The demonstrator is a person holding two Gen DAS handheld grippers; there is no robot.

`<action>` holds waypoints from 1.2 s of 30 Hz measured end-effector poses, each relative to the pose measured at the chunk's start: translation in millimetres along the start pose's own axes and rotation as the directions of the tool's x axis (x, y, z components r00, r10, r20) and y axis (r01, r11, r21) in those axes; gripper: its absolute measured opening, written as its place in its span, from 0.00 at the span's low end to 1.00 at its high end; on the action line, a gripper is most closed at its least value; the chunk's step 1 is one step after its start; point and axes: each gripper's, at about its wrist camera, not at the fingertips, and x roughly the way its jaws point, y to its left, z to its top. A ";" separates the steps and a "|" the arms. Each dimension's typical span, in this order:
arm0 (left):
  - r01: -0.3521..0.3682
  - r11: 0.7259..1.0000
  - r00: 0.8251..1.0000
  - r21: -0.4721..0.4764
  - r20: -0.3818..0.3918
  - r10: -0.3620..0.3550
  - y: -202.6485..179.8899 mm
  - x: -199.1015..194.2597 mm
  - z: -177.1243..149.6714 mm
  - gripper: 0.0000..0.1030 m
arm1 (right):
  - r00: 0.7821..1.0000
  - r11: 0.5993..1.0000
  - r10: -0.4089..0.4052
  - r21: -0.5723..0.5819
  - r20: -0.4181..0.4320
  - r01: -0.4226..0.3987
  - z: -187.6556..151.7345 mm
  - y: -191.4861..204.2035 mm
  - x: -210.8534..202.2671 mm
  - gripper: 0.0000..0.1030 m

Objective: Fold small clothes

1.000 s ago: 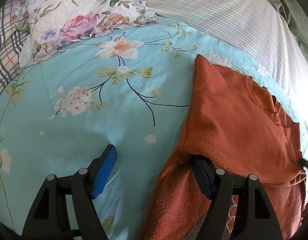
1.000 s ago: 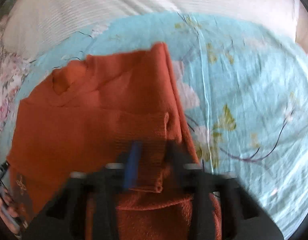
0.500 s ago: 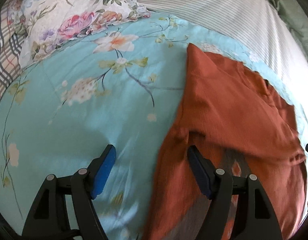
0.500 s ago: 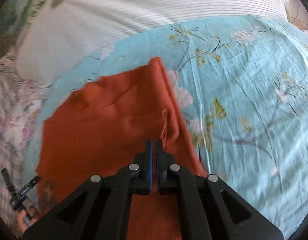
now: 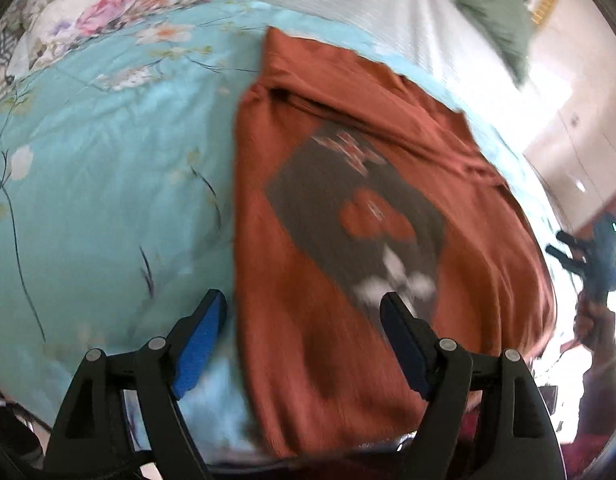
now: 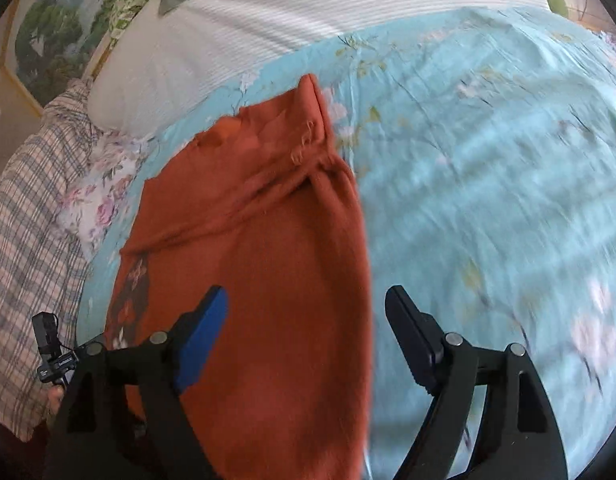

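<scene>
A rust-orange knit sweater (image 5: 308, 264) lies lengthwise on the turquoise floral bedspread (image 5: 108, 184), its sleeves folded in across the upper part and a grey patterned panel (image 5: 360, 216) showing on its front. My left gripper (image 5: 302, 308) hovers over the sweater's near left edge, jaws opening wider, nothing pinched between them. In the right wrist view the same sweater (image 6: 276, 264) runs up the middle. My right gripper (image 6: 308, 308) is over its near right edge, jaws opening, the cloth lying loose below them. The right gripper also shows far right in the left wrist view (image 5: 584, 256).
A floral pillow (image 5: 88, 12) and a plaid cloth (image 6: 24, 248) lie to the left, a white striped sheet (image 6: 308, 12) at the far side with a green garment (image 5: 492, 8) on it. The bed's near edge (image 5: 236, 448) is just below the left gripper.
The right gripper was shut on a sweater fold and has let it go, its jaws now wide. Both grippers have pulled back toward the sweater's near end, and the grey panel is uncovered.
</scene>
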 end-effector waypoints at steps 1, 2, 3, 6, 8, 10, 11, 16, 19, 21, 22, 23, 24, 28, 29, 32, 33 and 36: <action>0.029 0.999 1.000 0.015 -0.006 -0.029 -4.3 -2.6 -10.9 0.77 | 1.000 1.000 0.012 0.002 -0.009 -0.012 -5.6 -2.4 -3.7 0.79; 0.043 0.999 0.999 0.020 -0.005 -0.043 -6.1 -4.6 -16.7 0.77 | 1.000 1.000 0.017 0.003 -0.017 -0.017 -11.0 -4.6 -6.1 0.79; 0.058 0.998 0.998 0.029 0.005 -0.059 -8.4 -8.1 -24.2 0.77 | 0.999 1.000 0.021 0.006 -0.029 -0.021 -18.1 -7.5 -8.7 0.79; 0.137 0.990 0.991 0.024 0.004 -0.137 -7.1 -15.1 -37.7 0.76 | 0.993 0.996 0.092 0.007 -0.081 -0.091 -40.1 -13.2 -13.7 0.79; 0.205 0.979 0.979 0.001 -0.009 -0.205 -1.9 -17.0 -43.8 0.76 | 0.981 0.986 0.162 -0.013 -0.110 -0.164 -55.0 -9.7 -15.9 0.79; 0.251 0.968 0.967 -0.014 -0.035 -0.251 3.8 -15.0 -52.0 0.73 | 0.966 0.972 0.220 -0.058 -0.140 -0.230 -69.0 -3.2 -18.1 0.79; 0.263 0.965 0.963 -0.021 -0.054 -0.264 6.2 -12.6 -55.8 0.67 | 0.962 0.968 0.229 -0.075 -0.148 -0.241 -74.6 -1.6 -18.7 0.79; 0.281 0.960 0.956 0.000 -0.081 -0.280 9.8 -6.2 -59.3 0.59 | 0.939 0.944 0.314 -0.060 -0.140 -0.325 -88.3 -9.1 -26.0 0.73; 0.306 0.952 0.947 0.004 -0.100 -0.304 13.1 -8.3 -59.9 0.48 | 0.916 0.925 0.374 -0.012 -0.145 -0.379 -93.1 -18.7 -29.0 0.59; 0.304 0.953 0.947 0.017 -0.118 -0.300 14.8 -3.8 -62.9 0.41 | 0.901 0.913 0.403 0.001 -0.162 -0.408 -101.4 -22.7 -28.2 0.55; 0.305 0.952 0.946 0.014 -0.120 -0.302 15.7 -0.6 -62.5 0.37 | 0.899 0.913 0.403 0.007 -0.173 -0.408 -103.1 -24.6 -24.8 0.49; 0.313 0.950 0.943 0.008 -0.119 -0.310 16.9 0.5 -61.8 0.36 | 0.888 0.906 0.419 0.025 -0.189 -0.422 -107.0 -25.8 -18.4 0.47; 0.318 0.948 0.942 0.003 -0.118 -0.315 18.3 0.2 -62.4 0.35 | 0.882 0.903 0.426 0.026 -0.199 -0.430 -110.4 -24.7 -14.9 0.44; 0.324 0.946 0.937 -0.004 -0.134 -0.322 23.5 0.0 -64.0 0.25 | 0.886 0.908 0.405 -0.012 -0.227 -0.419 -118.7 -16.5 -6.2 0.29; 0.323 0.946 0.937 0.001 -0.142 -0.320 23.2 0.3 -65.0 0.25 | 0.890 0.912 0.398 -0.014 -0.221 -0.411 -118.4 -16.4 -6.2 0.25; 0.318 0.948 0.938 0.028 -0.153 -0.310 19.7 -0.5 -67.9 0.05 | 0.902 0.920 0.381 -0.016 -0.205 -0.392 -119.2 -18.3 -7.8 0.13; 0.318 0.948 0.939 0.028 -0.149 -0.311 19.5 -1.0 -68.6 0.05 | 0.903 0.921 0.379 -0.016 -0.201 -0.390 -120.3 -17.7 -8.2 0.10; 0.350 0.937 0.933 -0.007 -0.083 -0.350 18.3 -18.5 -64.0 0.04 | 0.898 0.907 0.416 -0.010 -0.148 -0.422 -117.9 -13.7 -19.2 0.08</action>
